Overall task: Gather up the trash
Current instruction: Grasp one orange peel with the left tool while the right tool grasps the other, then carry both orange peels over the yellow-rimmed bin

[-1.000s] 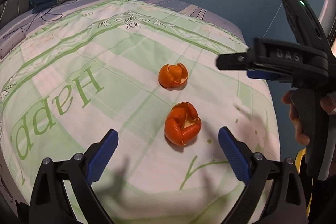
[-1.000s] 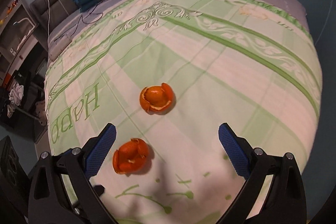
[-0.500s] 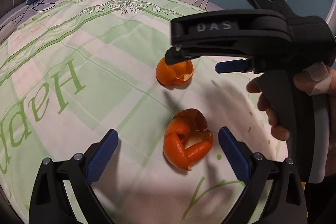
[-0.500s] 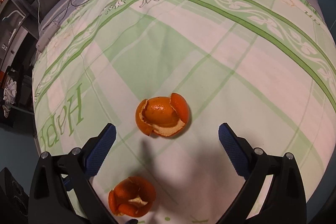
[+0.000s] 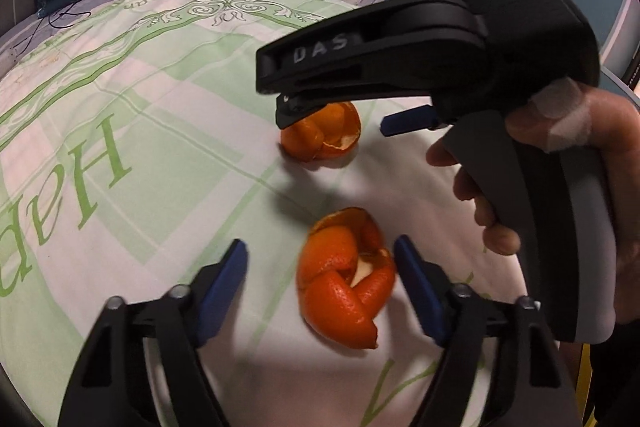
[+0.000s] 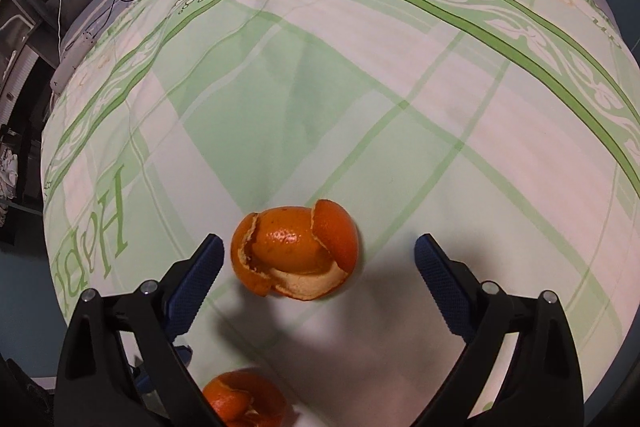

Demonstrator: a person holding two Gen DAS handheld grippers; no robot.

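Two curled orange peels lie on the bed (image 5: 120,131), and neither has been lifted, so the collecting looks barely begun: both pickups and the carry to wherever the trash goes are left, and no bin shows in either view.

From the left wrist view, the left tool (image 5: 320,267) straddles the near peel (image 5: 344,279). Its jaws have just been closing, with that peel between them. The right-hand blue pad looks to be at the peel's edge, perhaps touching; the left-hand pad stands clear, so I judge it not yet gripped. This peel is a bright, glossy shell folded in on itself, with pale pith showing in the middle. Beyond it, the right tool (image 5: 340,117), held in a hand (image 5: 560,163), hangs over the far peel (image 5: 322,135), which sits near the first but apart from it.

From the right wrist view, the right tool (image 6: 316,267) is spread wide around the far peel (image 6: 296,257). Its jaws have just been closing a little with the peel between them, pads clear on both sides. That peel is a cupped shell with ragged edges and pith along its lower rim. The near peel (image 6: 240,403) peeks in at the bottom edge, with the left tool not clearly told there.
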